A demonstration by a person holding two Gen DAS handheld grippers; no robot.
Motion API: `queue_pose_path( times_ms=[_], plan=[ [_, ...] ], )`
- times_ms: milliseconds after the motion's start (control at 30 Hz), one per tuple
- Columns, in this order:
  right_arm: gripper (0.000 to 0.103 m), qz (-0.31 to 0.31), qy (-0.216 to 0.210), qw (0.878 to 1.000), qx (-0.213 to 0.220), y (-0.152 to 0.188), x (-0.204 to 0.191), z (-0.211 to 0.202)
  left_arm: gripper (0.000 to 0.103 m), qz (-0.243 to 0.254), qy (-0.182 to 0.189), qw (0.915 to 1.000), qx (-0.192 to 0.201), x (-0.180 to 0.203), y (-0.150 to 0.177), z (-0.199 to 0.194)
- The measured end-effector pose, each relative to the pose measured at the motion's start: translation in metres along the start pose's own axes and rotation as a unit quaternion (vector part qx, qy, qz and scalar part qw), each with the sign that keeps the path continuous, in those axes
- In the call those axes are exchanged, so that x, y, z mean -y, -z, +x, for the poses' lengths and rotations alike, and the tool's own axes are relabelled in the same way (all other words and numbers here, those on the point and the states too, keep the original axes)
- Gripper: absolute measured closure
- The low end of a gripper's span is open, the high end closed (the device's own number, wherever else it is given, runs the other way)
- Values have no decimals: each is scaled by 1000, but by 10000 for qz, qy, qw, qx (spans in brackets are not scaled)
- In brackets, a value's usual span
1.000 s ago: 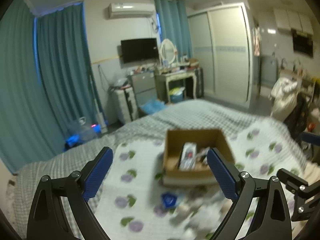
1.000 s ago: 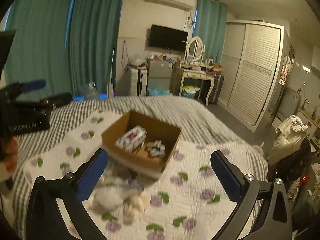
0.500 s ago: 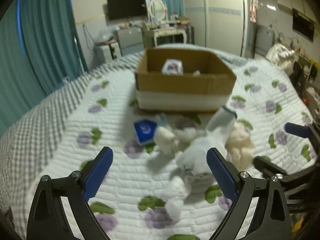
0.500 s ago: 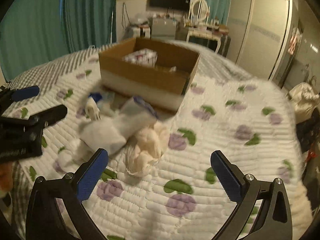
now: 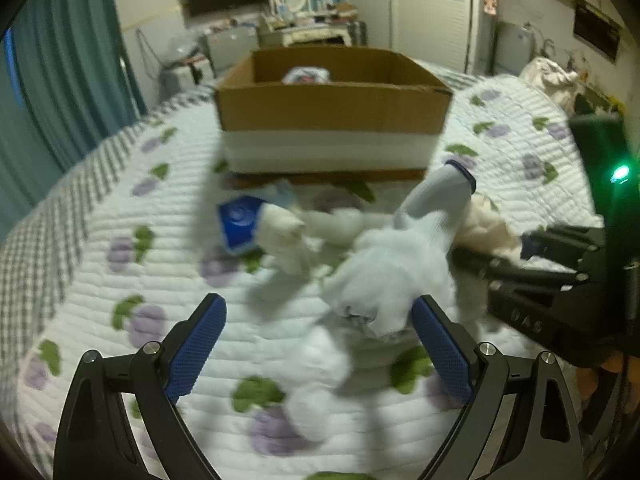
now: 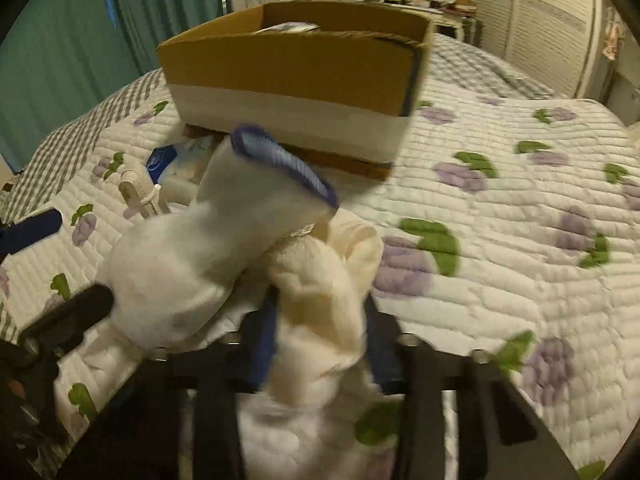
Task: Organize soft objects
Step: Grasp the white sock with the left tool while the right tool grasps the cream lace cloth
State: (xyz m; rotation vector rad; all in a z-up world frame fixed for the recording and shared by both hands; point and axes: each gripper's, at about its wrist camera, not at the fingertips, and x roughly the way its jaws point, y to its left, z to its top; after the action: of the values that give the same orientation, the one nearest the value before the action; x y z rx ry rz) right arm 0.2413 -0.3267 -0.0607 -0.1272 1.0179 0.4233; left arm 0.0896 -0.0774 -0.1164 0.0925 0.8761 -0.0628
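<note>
A pile of soft things lies on the quilted bed in front of a cardboard box (image 5: 332, 108). A white sock with a blue cuff (image 5: 432, 204) lies across the pile; it also shows in the right wrist view (image 6: 224, 240). My right gripper (image 6: 320, 320) is shut on a cream fluffy cloth (image 6: 320, 280). My left gripper (image 5: 318, 344) is open and empty, its fingers just short of the white pile (image 5: 380, 280). A blue packet (image 5: 238, 220) and a small white roll (image 5: 280, 228) lie to the left.
The box (image 6: 296, 72) holds a patterned pack (image 5: 306, 75). The flowered quilt (image 6: 520, 220) stretches to the right. Teal curtains (image 5: 60, 80), a dresser and a wardrobe stand behind the bed. The right gripper's body (image 5: 560, 296) shows at the left view's right edge.
Both grippers moved down and forward to the pile. The right gripper went from open to shut on the cream cloth. The left stays open.
</note>
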Motion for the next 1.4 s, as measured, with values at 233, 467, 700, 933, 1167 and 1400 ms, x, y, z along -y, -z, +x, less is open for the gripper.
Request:
queue_pose_path(
  times_ms=[233, 467, 700, 933, 1167, 1400],
  plan=[
    [77, 580, 199, 9967, 534, 9, 29, -48, 15, 396, 259, 9987, -197, 41, -2, 20],
    [77, 844, 11, 9940, 691, 11, 43, -59, 31, 843, -332, 9957, -196, 58, -11, 47],
    [77, 866, 138, 9943, 603, 18, 40, -54, 47, 328, -92, 9993, -162, 36, -11, 36],
    [77, 756, 215, 9934, 830, 28, 22, -85, 48, 160, 187, 9994, 237, 38, -12, -21],
    [77, 616, 276, 9902, 1226, 30, -2, -138, 48, 45, 124, 9970, 761, 21, -20, -83],
    [77, 381, 301, 9844, 1693, 23, -28, -184, 48, -82, 157, 9905, 1363, -6, -36, -129]
  ],
)
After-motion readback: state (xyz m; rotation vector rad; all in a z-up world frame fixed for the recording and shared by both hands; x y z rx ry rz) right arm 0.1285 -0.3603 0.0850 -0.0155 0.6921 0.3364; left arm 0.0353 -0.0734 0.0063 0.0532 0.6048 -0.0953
